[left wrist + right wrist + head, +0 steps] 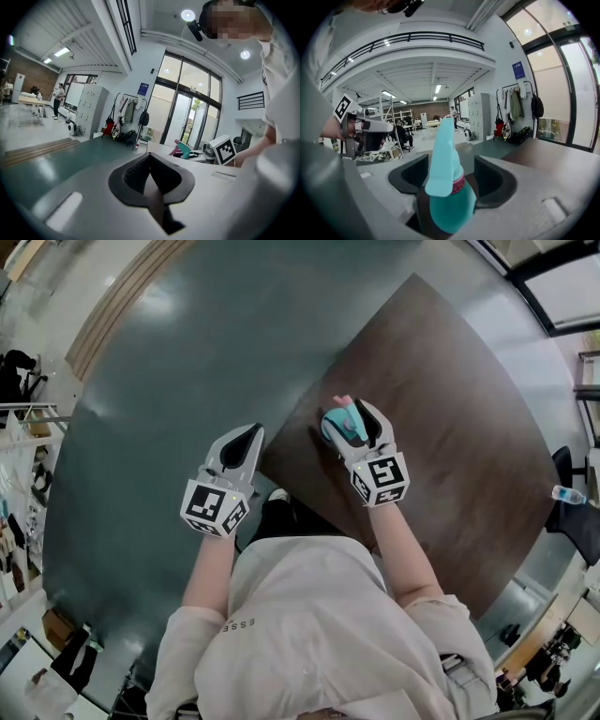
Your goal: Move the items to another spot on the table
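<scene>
Right gripper view shows the right gripper (451, 180) spread wide around a teal bottle (446, 159) on the brown table (450, 427), pads not pressing it. The left gripper (247, 433), pressed together and empty, hangs beside the table's edge.

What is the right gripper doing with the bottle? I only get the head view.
Observer: In its own view the right gripper has its jaws apart round the bottle; the pads don't press it.
Operator: And the left gripper?
Observer: Its view shows the left gripper with jaws together, nothing between them.
Operator: What does it face?
Observer: A coat rack beside glass doors.
</scene>
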Demonstrator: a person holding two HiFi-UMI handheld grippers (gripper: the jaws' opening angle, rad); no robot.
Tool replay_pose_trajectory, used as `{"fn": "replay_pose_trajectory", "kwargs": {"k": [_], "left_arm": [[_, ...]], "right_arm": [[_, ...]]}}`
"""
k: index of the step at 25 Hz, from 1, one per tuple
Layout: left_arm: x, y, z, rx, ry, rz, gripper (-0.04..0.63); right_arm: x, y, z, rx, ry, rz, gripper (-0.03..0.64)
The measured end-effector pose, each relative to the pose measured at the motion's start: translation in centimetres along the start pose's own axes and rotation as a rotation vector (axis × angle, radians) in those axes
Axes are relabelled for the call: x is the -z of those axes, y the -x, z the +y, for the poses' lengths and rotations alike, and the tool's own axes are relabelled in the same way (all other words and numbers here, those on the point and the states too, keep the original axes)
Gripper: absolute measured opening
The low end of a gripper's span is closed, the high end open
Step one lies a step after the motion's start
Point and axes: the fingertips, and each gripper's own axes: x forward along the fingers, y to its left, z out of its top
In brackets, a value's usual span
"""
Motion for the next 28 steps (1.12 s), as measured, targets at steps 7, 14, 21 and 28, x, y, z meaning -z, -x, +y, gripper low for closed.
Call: {"fn": "replay_pose_trajectory", "kwargs": {"k": [7, 14, 21, 28], "left_arm": [[0.3, 0.5, 1.4, -0.009, 0.006, 0.000, 0.015], [-0.8, 2.0, 1.8, 0.054, -0.014, -0.013, 0.015], [-2.2, 3.5, -0.6, 0.199, -0.032, -0.044, 0.015], [-1.9, 3.4, -5.8, 0.402, -0.065, -0.024, 0.015]], "right_arm": [[-0.5, -0.2, 0.6, 0.010, 0.052, -0.037, 0.150], [-2.2, 1.0, 2.8, 0.046, 0.050, -0.077, 0.137], [-2.8, 5.3, 5.1, 0.156, 0.044, -0.097, 0.135], [-0.9, 12.2, 6.5, 0.330, -0.031, -0.107, 0.132]]}}
